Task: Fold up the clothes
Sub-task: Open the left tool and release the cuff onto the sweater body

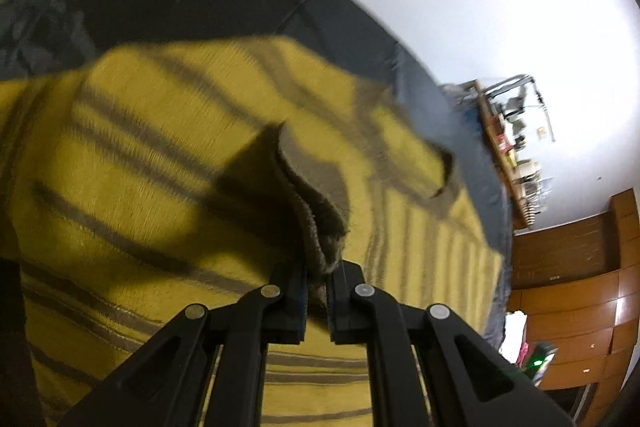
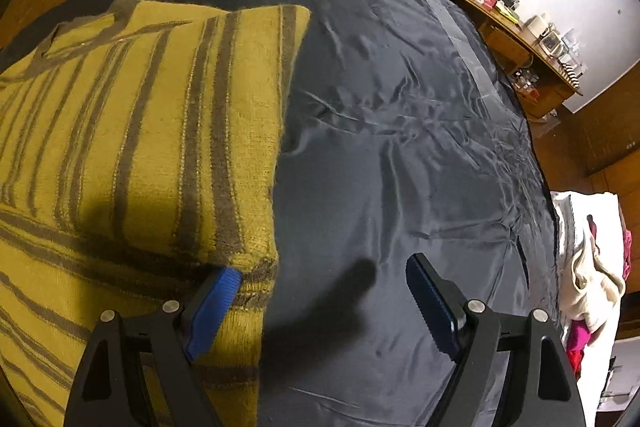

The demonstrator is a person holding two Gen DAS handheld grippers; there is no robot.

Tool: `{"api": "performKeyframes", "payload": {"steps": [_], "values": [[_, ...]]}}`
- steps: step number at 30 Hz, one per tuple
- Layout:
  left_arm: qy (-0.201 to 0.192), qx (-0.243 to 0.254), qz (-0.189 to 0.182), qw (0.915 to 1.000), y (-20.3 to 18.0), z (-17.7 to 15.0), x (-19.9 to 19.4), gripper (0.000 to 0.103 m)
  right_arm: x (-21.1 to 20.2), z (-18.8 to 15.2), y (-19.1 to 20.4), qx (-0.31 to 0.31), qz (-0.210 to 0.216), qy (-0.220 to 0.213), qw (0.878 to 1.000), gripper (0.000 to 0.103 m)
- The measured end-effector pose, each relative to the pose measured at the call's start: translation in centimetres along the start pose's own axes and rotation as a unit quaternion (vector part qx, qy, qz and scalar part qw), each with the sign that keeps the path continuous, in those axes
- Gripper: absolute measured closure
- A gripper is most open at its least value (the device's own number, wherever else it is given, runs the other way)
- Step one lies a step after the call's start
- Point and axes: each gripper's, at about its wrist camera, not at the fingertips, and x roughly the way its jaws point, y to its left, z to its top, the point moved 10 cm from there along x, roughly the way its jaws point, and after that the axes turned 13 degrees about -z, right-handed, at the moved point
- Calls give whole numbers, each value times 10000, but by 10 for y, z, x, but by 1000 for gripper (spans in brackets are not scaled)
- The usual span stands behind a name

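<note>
A yellow sweater with grey-brown stripes lies on a dark sheet, its right sleeve folded in over the body. My left gripper is shut on a grey-brown cuff or edge of the sweater and holds it lifted above the sweater body. My right gripper is open and empty, low over the sheet at the sweater's right edge; its left blue pad overlaps the folded corner.
The dark sheet covers a bed. A wooden shelf with small items stands along the white wall at the far right. A pile of light and pink clothes lies off the bed's right side. Wooden cabinets show at right.
</note>
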Motion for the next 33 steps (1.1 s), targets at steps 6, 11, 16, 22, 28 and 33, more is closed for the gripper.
{"api": "performKeyframes", "payload": {"steps": [6, 11, 16, 22, 28, 33], "values": [[44, 178, 24, 9998, 9, -5, 4, 93, -25, 2, 2, -41, 257, -185, 9995, 17], [46, 215, 78, 9997, 6, -5, 6, 93, -58, 24, 21, 4, 652, -613, 9960, 17], [29, 284, 126, 9995, 5, -5, 6, 93, -62, 42, 61, -392, 804, -931, 9916, 17], [39, 242, 278, 9993, 7, -6, -1, 89, -31, 24, 97, -847, 863, -539, 9912, 16], [-233, 364, 681, 9967, 3, -5, -24, 69, -28, 22, 96, -740, 901, -678, 9909, 8], [-402, 1014, 850, 9904, -35, -2, -23, 29, -20, 23, 93, -464, 995, -513, 9926, 1]]}}
